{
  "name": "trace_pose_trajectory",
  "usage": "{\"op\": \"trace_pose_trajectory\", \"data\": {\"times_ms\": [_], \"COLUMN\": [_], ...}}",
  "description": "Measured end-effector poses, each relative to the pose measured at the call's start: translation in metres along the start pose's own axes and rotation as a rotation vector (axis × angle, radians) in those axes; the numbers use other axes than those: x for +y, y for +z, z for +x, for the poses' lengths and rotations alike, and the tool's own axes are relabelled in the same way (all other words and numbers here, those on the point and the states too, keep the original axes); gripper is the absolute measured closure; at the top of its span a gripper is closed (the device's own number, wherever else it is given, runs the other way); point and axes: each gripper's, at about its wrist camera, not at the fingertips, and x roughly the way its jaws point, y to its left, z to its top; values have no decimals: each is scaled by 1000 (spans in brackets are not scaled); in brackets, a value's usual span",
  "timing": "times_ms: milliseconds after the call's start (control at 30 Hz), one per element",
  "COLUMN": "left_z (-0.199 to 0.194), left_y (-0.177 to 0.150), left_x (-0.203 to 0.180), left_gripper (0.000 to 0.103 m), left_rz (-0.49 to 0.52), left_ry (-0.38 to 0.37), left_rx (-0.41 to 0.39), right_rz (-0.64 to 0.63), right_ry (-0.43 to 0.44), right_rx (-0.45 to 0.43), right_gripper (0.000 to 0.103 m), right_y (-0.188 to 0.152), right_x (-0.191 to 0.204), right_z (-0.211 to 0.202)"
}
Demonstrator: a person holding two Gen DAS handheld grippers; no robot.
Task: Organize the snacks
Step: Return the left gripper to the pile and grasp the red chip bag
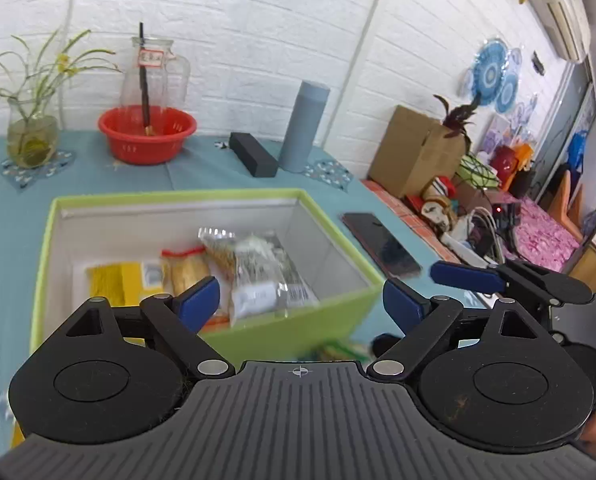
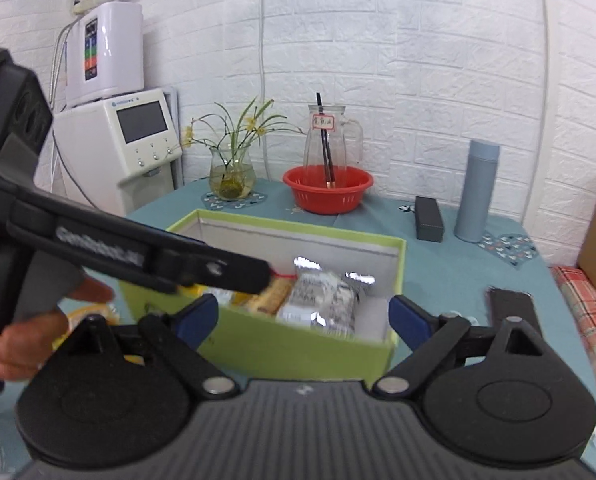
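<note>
A lime-green box (image 1: 329,300) stands open on the teal table and holds several snack packets: a yellow one (image 1: 114,284), a red-edged biscuit pack (image 1: 186,268) and a silver packet (image 1: 262,280). My left gripper (image 1: 301,304) hangs open over the box's near side with nothing between its blue pads. My right gripper (image 2: 303,320) is open too, just before the box's near wall (image 2: 298,354), and empty. From the right wrist view the left gripper (image 2: 254,276) reaches across the box, held by a hand (image 2: 18,340). A blurred green-yellow packet (image 1: 333,350) lies in front of the box.
A dark phone (image 1: 381,244) lies right of the box near the table's edge. Behind the box stand a black case (image 1: 254,154), a grey-blue bottle (image 1: 303,126), a red basket (image 1: 148,134) holding a glass jug, and a vase (image 1: 32,136). Another yellow packet (image 2: 86,312) lies left of the box.
</note>
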Motion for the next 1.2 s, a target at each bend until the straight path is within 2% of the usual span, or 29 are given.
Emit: {"op": "trace_pose_trajectory", "data": {"times_ms": [67, 233, 400, 467, 633, 733, 767, 867, 967, 1200], "left_z": [-18, -42, -47, -43, -25, -7, 0, 20, 8, -54], "left_y": [-23, -88, -132, -134, -111, -102, -101, -105, -110, -142], "left_x": [-5, -14, -17, -19, -24, -29, -30, -28, -26, -25], "left_gripper": [24, 24, 25, 27, 28, 29, 33, 59, 74, 70], "left_rz": [-6, -65, -155, -165, -160, -132, -127, -125, -114, -109], "left_ry": [-11, -52, -97, -105, -117, -139, -140, -139, -144, -102], "left_rx": [-7, 34, 100, 117, 109, 128, 147, 217, 194, 185], "right_rz": [23, 124, 207, 208, 137, 121, 120, 136, 100, 101], "right_ry": [-17, -23, -8, 11, 8, 42, 53, 107, 123, 217], "right_rx": [2, 34, 83, 80, 19, 42, 58, 122, 107, 68], "right_gripper": [11, 11, 11, 11, 11, 11, 11, 10, 10, 10], "right_y": [-21, -86, -130, -131, -108, -101, -101, -102, -101, -113], "right_x": [2, 15, 30, 31, 27, 21, 20, 20, 32, 68], "right_z": [-23, -62, -74, -72, -59, -36, -28, -7, -13, -52]}}
